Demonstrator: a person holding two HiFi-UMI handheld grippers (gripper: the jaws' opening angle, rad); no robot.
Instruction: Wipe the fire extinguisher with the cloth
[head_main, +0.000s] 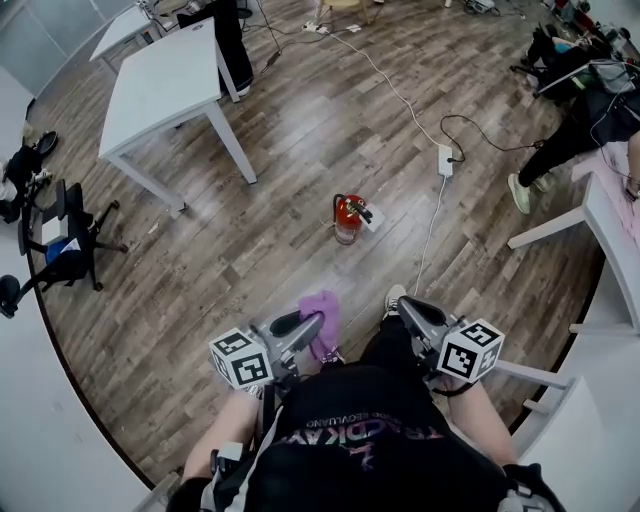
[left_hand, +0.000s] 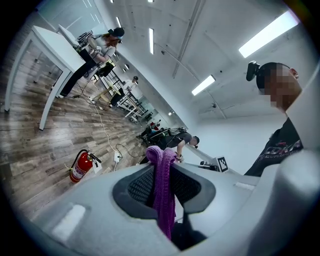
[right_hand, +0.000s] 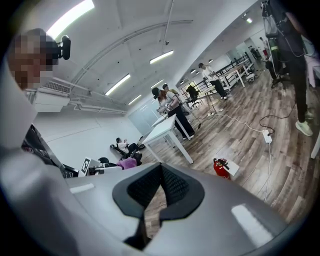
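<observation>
A red fire extinguisher with a white tag stands upright on the wooden floor, well ahead of both grippers; it also shows small in the left gripper view and the right gripper view. My left gripper is shut on a purple cloth, which hangs out between its pads. My right gripper is shut with nothing between its jaws. Both are held close to the person's body, pointing toward the extinguisher.
A white table stands at the far left, with a person behind it. A white power strip and its cables lie on the floor right of the extinguisher. A black chair is at the left, a white desk and a seated person at the right.
</observation>
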